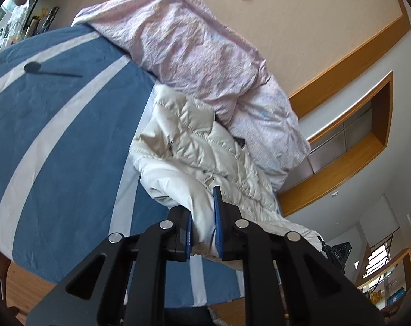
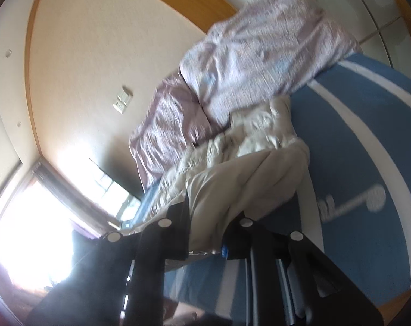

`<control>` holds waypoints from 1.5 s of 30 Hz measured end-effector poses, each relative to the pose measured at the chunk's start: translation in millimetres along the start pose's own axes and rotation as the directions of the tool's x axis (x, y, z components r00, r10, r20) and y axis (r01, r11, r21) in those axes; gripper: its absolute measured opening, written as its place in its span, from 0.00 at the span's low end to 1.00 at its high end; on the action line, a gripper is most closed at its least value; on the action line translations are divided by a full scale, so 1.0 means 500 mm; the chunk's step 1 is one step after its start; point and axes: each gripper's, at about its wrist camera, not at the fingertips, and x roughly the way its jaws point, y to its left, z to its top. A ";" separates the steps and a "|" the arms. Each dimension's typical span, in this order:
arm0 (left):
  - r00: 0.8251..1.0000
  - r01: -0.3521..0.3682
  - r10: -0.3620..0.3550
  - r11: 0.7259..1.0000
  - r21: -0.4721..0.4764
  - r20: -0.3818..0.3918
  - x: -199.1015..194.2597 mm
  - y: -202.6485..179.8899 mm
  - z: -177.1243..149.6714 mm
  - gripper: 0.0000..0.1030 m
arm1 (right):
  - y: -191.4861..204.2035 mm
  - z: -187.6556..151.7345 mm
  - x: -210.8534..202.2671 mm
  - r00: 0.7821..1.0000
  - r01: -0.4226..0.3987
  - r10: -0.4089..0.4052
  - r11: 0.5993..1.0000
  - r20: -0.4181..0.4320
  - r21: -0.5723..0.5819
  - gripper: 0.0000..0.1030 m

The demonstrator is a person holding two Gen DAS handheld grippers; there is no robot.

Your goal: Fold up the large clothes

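A cream quilted puffer jacket lies crumpled on a bed with a blue and white striped cover. My left gripper is shut on a fold of the jacket's smooth white edge, which is pinched between its blue pads and lifted off the bed. In the blurred right wrist view the same jacket hangs from my right gripper, whose black jaws are shut on a cream fold above the bed cover. The rest of the jacket trails back toward the bedding.
A pink crumpled duvet is piled along the wall behind the jacket, and it also shows in the right wrist view as the duvet. A wood-framed wall niche is at the right. A small black object lies on the bed cover. A bright window glares.
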 end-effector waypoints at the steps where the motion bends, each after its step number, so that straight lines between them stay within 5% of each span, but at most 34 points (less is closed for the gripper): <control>1: 1.000 0.003 -0.003 1.000 0.002 0.013 0.002 -0.005 0.009 0.12 | 0.007 0.014 0.004 1.000 0.000 0.000 1.000 0.020 -0.002 0.16; 9: 0.987 -0.007 -0.009 0.995 0.100 0.159 0.055 -0.098 0.147 0.11 | 0.090 0.138 0.074 0.987 0.081 -0.064 0.991 0.148 -0.111 0.16; 18: 0.973 -0.086 0.050 0.985 0.152 0.225 0.174 -0.152 0.284 0.11 | 0.086 0.254 0.229 0.937 0.262 -0.225 0.958 0.265 -0.113 0.16; 23: 0.963 -0.148 0.103 0.974 0.169 0.248 0.253 -0.154 0.326 0.11 | 0.066 0.292 0.332 0.889 0.394 -0.360 0.917 0.282 -0.070 0.16; 30: 0.947 -0.259 0.219 0.953 0.156 0.234 0.400 -0.104 0.366 0.12 | -0.008 0.331 0.519 0.766 0.628 -0.613 0.778 0.194 -0.022 0.17; 36: 0.932 -0.326 0.297 0.938 0.122 0.208 0.494 -0.057 0.379 0.13 | -0.053 0.339 0.608 0.701 0.709 -0.701 0.705 0.133 -0.016 0.28; 39: 0.937 -0.308 0.285 0.947 0.093 0.201 0.502 -0.048 0.384 0.26 | -0.051 0.344 0.605 0.726 0.680 -0.671 0.733 0.149 -0.013 0.57; 40: 0.946 -0.276 0.255 0.958 0.081 0.202 0.495 -0.048 0.387 0.39 | -0.043 0.347 0.597 0.738 0.666 -0.654 0.746 0.168 -0.021 0.71; 41: 0.949 -0.250 0.230 0.965 0.074 0.215 0.484 -0.051 0.390 0.65 | -0.033 0.349 0.590 0.736 0.665 -0.649 0.746 0.194 -0.030 0.78; 43: 0.933 -0.238 0.206 0.968 0.077 0.297 0.448 -0.072 0.393 0.98 | 0.003 0.348 0.566 0.720 0.674 -0.633 0.735 0.286 -0.072 0.83; 45: 0.925 -0.220 0.172 0.969 0.110 0.339 0.417 -0.101 0.393 0.98 | 0.050 0.339 0.542 0.718 0.677 -0.603 0.721 0.349 -0.147 0.83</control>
